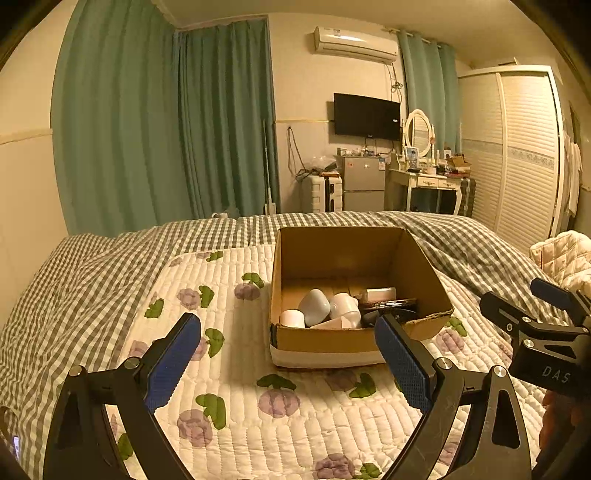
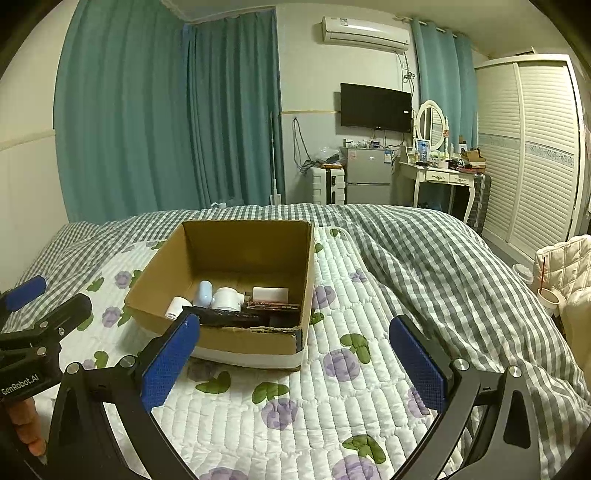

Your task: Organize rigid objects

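A bedroom with teal curtains [image 2: 166,118], a wall-mounted air conditioner [image 2: 365,33], a dark television [image 2: 375,107] and a louvred white wardrobe [image 2: 532,147] lies behind a bed [image 2: 424,258] covered by a grey-checked duvet and a white quilt [image 2: 280,398] printed with purple flowers. On the quilt sits an open cardboard box [image 2: 225,338] with a white band along its base. Inside it, crowded toward the near wall, are a pale blue rounded container [image 1: 314,305], white cups [image 1: 343,303], a white cylinder [image 1: 292,318] with small print too tiny to read, a flat white packet [image 2: 269,294] and dark items that cannot be made out. The left hand-held gripper [image 1: 288,354] hangs above the quilt just before the box, its blue pads spread wide with nothing between them; its body reads "GenRobot.AI" in the right wrist view. The right hand-held gripper [image 2: 295,358] is likewise spread and empty, to the right of the box; the letters "DAS" show on its body in the left wrist view.
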`<state>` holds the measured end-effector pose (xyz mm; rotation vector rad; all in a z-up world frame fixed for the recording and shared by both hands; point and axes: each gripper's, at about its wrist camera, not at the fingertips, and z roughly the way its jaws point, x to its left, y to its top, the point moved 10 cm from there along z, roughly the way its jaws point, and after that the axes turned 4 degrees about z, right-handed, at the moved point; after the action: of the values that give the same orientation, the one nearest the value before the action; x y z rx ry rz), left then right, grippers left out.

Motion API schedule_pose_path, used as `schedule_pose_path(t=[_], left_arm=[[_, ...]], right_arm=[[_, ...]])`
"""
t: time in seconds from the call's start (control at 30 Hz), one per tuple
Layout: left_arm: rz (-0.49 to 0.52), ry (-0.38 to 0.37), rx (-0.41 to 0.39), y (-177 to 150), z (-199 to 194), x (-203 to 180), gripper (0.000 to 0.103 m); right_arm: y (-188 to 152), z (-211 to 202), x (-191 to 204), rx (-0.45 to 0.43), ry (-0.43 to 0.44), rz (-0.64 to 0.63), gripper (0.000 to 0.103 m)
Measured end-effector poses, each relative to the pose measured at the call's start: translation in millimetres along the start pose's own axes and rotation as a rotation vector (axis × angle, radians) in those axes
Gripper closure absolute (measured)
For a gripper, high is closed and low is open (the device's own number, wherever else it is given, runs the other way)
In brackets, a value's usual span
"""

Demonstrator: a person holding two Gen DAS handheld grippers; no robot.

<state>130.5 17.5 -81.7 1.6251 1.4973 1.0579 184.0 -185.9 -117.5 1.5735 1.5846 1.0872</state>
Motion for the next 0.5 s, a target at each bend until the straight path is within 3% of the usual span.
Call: schedule_pose_path(t=[0.5], left_arm=[[0.008,-0.001,-0.002,0.4,-0.8,-2.8,0.006]], right_arm=[[-4.4,1.9,1.7,0.015,0.003,-0.016,0.000]])
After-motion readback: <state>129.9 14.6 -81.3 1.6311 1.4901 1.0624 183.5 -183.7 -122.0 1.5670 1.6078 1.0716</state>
